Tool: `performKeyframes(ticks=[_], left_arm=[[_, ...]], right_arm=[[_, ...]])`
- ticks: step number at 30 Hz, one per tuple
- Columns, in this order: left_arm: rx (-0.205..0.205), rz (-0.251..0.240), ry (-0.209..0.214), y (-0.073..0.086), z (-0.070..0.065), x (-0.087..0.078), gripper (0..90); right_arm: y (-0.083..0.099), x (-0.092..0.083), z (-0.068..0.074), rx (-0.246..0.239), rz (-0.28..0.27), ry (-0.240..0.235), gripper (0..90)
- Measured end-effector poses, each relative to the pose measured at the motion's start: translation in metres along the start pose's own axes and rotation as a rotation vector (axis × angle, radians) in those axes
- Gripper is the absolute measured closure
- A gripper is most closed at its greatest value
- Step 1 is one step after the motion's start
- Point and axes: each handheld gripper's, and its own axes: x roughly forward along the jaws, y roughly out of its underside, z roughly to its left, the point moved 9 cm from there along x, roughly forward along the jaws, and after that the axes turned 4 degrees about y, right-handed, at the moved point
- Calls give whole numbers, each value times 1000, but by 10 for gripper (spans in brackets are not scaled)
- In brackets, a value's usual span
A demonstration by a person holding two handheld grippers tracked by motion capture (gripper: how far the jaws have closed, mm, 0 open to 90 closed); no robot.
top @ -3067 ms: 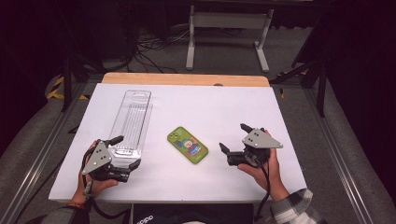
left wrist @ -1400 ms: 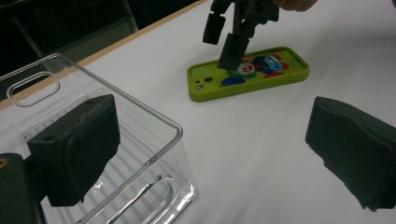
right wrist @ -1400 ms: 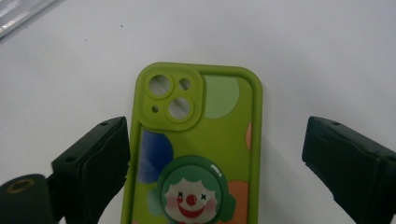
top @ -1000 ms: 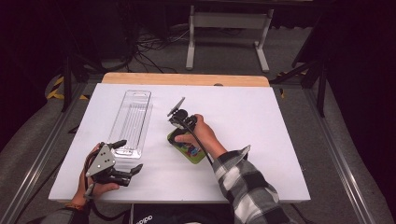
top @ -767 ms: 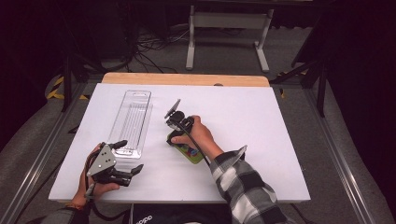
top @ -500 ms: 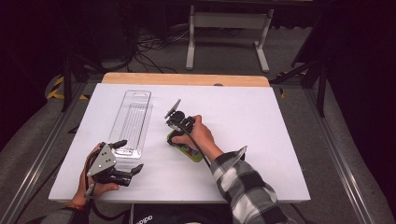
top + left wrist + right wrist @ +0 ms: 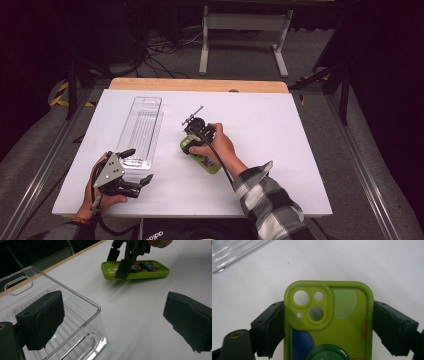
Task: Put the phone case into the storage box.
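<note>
Phone case (image 7: pixel 201 156), lime green with a cartoon print, lies near the middle of the white counter (image 7: pixel 280 130), its far end tipped slightly up in the left gripper view. The right hand-held gripper (image 7: pixel 191 141) straddles that end, one jaw against each long edge, gripping the case; the jaws have just been closing. The person's hand (image 7: pixel 216 146) hides the middle of the case from above, and the right gripper view cuts off its near part. To the left lies a clear plastic tray (image 7: pixel 142 131). The left hand-held gripper (image 7: pixel 140 167) rests at the tray's near end, jaws wide apart and holding nothing.
</note>
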Motion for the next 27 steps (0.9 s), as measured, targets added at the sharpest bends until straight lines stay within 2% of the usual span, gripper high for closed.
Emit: performKeyframes(ticks=[2,4,6,7,9,14,17,18,22,27], left_arm=[[2,-2,-10,-1,1,-1,44],[-15,-18,-10,-2,1,0,45],[-21,-23,-10,-4,-1,0,46],[-22,-27,-15,-5,-1,0,46],[-19,-19,-14,-5,-1,1,50],[-1,3,-27,-4,1,5,53],[-6,5,-40,-6,2,6,59],[5,6,-49,-7,3,5,63],[-10,5,-51,-7,3,8,70],[-8,4,-54,-9,1,8,82]], right_arm=[[1,-5,-1,4,-19,-1,167],[1,-13,-1,5,-49,-6,168],[3,-20,-2,20,-91,8,167],[4,-23,-1,38,-119,-1,167],[6,-29,0,29,-156,22,167],[6,-47,3,37,-249,23,167],[7,-55,6,23,-306,37,166],[8,-58,8,23,-327,34,166],[10,-65,10,10,-376,32,166],[12,-83,11,8,-459,57,166]])
